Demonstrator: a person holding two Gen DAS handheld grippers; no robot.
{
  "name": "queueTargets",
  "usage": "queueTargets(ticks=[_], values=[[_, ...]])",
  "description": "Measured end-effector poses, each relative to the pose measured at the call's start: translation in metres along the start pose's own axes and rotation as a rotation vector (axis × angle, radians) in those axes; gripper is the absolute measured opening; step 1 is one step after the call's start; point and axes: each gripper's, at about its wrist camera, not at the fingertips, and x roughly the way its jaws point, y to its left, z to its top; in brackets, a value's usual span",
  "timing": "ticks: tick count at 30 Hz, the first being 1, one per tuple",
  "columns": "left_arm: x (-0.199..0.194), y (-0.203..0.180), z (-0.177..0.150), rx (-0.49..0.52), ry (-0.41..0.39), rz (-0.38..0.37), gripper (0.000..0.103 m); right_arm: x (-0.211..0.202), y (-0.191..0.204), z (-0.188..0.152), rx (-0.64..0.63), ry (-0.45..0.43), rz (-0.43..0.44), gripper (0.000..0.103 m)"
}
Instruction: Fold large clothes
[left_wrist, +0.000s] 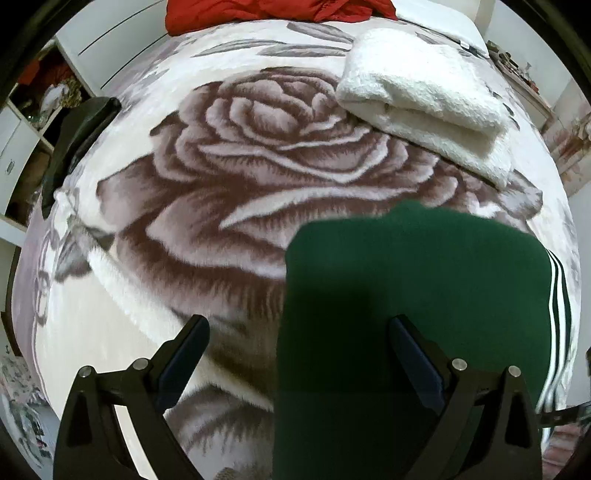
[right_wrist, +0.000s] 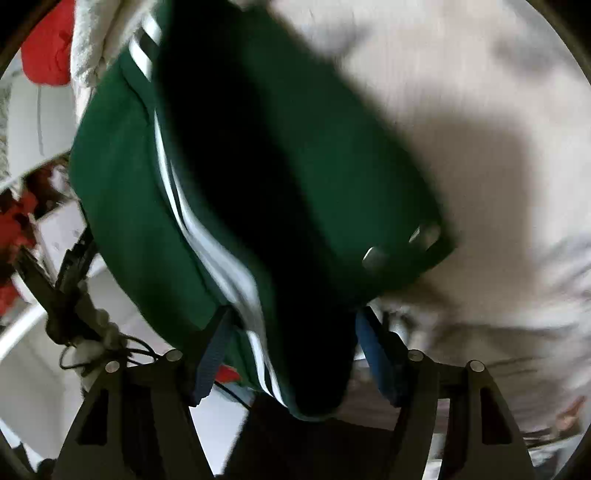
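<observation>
A dark green garment with white side stripes (left_wrist: 417, 295) lies folded on the rose-patterned blanket (left_wrist: 229, 192) at the lower right of the left wrist view. My left gripper (left_wrist: 299, 328) is open above its left edge, one finger (left_wrist: 410, 343) over the cloth, the other finger (left_wrist: 188, 343) over the blanket. In the blurred right wrist view the same green garment (right_wrist: 258, 184) hangs bunched between the fingers of my right gripper (right_wrist: 291, 325), whose jaws stand fairly wide around the cloth.
A folded white fluffy towel (left_wrist: 424, 99) lies at the far right of the bed. A red garment (left_wrist: 273, 13) lies at the head of the bed. A dark garment (left_wrist: 77, 136) hangs over the left edge. White cupboards (left_wrist: 22, 147) stand at the left.
</observation>
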Motion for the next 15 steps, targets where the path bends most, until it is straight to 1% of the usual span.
queueTargets(ticks=[1,2,3,4,5,6,7,8,9,10,11,12,13,15], values=[[-0.002,0.001,-0.002,-0.001,0.001,0.000,0.100,0.001,-0.001,-0.004,-0.001,-0.043,-0.007,0.039],[-0.005,0.002,-0.006,0.000,0.002,0.001,0.100,0.001,-0.002,-0.008,0.000,-0.059,-0.027,0.028],[-0.007,0.004,-0.008,0.001,0.005,0.001,0.100,-0.006,-0.007,-0.013,0.033,-0.094,-0.037,0.013],[-0.009,0.008,-0.011,0.001,0.010,0.000,0.100,-0.011,-0.010,-0.016,0.058,-0.116,-0.020,0.008],[-0.011,0.013,-0.015,-0.002,0.015,0.001,0.100,-0.025,-0.014,-0.021,0.063,-0.164,-0.041,0.007],[-0.013,0.019,-0.019,-0.009,0.021,0.008,0.100,-0.034,-0.015,-0.023,0.061,-0.210,-0.089,0.003],[-0.014,0.025,-0.022,-0.015,0.025,0.012,0.100,-0.041,-0.020,-0.024,0.067,-0.249,-0.123,0.003],[-0.014,0.032,-0.027,-0.023,0.028,0.014,0.100,-0.040,-0.030,-0.022,0.083,-0.245,-0.129,0.003],[-0.014,0.037,-0.031,-0.030,0.033,0.017,0.100,-0.034,-0.040,-0.019,0.117,-0.227,-0.104,0.003],[-0.013,0.043,-0.036,-0.039,0.050,0.023,0.100,-0.029,-0.041,-0.018,0.124,-0.215,-0.094,0.003],[-0.011,0.048,-0.040,-0.049,0.070,0.022,0.100,-0.025,-0.036,-0.015,0.091,-0.193,-0.107,0.003],[-0.011,0.052,-0.043,-0.061,0.079,0.016,0.100,-0.024,-0.025,-0.013,0.022,-0.173,-0.134,0.004],[-0.011,0.057,-0.047,-0.083,0.085,0.002,0.100,-0.025,-0.020,-0.012,-0.002,-0.164,-0.137,0.006],[-0.013,0.068,-0.054,-0.132,0.085,-0.058,0.100,-0.035,-0.018,-0.009,-0.024,-0.121,-0.093,0.008]])
